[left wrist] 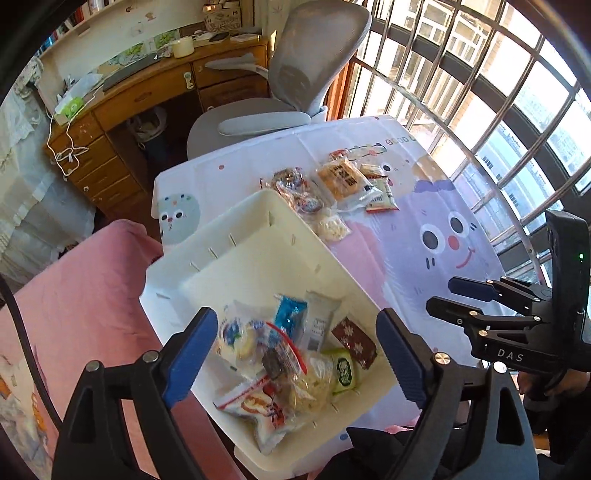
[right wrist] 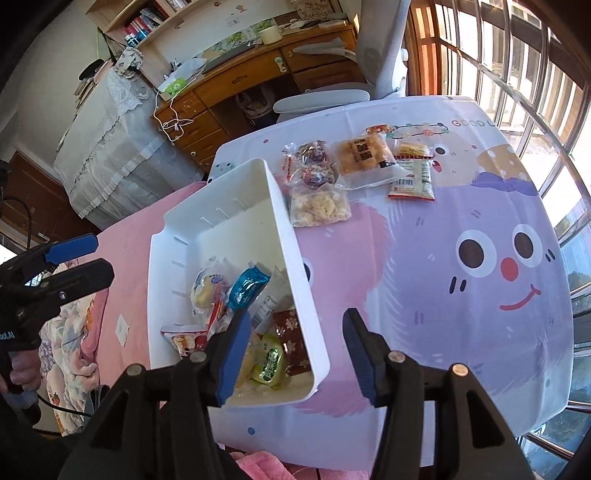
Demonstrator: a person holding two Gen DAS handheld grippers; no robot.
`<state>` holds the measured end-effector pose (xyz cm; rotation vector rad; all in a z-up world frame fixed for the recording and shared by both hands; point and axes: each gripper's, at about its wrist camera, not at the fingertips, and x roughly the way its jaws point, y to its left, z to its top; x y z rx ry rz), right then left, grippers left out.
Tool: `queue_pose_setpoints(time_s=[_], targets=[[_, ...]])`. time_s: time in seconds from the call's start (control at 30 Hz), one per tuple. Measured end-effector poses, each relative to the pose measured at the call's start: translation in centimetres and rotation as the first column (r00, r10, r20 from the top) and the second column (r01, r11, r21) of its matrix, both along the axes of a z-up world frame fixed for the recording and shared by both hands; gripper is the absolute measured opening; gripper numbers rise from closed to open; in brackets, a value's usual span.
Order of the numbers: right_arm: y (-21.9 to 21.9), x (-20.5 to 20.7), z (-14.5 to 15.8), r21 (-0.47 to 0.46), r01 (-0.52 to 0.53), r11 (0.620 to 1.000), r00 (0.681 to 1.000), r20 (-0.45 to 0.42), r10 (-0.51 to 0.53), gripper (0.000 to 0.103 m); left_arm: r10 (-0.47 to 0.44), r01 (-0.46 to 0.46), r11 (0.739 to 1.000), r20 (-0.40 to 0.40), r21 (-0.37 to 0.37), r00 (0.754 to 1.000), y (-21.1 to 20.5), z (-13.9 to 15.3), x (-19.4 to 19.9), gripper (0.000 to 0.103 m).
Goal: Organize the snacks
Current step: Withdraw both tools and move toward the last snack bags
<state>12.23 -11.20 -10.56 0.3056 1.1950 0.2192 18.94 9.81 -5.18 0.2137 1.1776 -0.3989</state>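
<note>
Both hand-held grippers, left (left wrist: 295, 354) and right (right wrist: 291, 350), gape empty above bin (right wrist: 288, 236); next, probably fetch cracker pack (right wrist: 364, 155) from counter (right wrist: 443, 332).

Home bedroom or study: wooden desk with drawers (right wrist: 236, 79) against the wall, bookshelf (right wrist: 147, 22) above it, grey mesh office chair (left wrist: 314, 62), pink bedding (left wrist: 74, 302) beside a table under a cartoon-print tablecloth (right wrist: 480, 258), lace-covered furniture (right wrist: 107, 147), barred window (left wrist: 480, 92) facing apartment blocks.
</note>
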Motion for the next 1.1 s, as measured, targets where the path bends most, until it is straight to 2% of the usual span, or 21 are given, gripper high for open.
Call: queue_pose_setpoints(time_s=[0.23,0.37,0.47,0.63,0.8,1.1], targets=[[-3.2,3.7,-0.4,0.008,0.02,1.0,1.0,0.017,-0.02,0.053,-0.067,0.066,0.996,0.014,0.056,0.998,-4.0,0.3,4.1,0.091],[-4.8,6.0,-1.0,0.01,0.029,1.0,0.999,0.021,-0.029,0.053,-0.111,0.111,0.99,-0.004,0.089,0.994,-6.4,-0.4,6.7,0.091],[-5.8,7.7,-1.8,0.009,0.031,0.999,0.999,0.021,-0.031,0.053,-0.111,0.114,0.989,-0.042,0.095,0.993,-7.6,-1.5,9.1,0.091],[-6.9,10.4,-3.4,0.02,0.021,1.0,0.999,0.044,-0.022,0.054,-0.077,0.089,0.99,-0.104,0.11,0.992,-9.4,-4.0,13.2,0.091],[-7.3,12.8,-5.4,0.028,-0.01,1.0,0.997,0.082,0.008,0.068,-0.039,0.059,0.993,-0.188,0.107,0.981,-10.5,-7.2,17.2,0.091],[-5.9,15.9,-8.8,-0.018,-0.07,0.997,0.986,0.152,0.072,0.069,0.047,0.014,0.982,-0.315,0.189,0.948,-11.9,-13.6,22.6,0.091]])
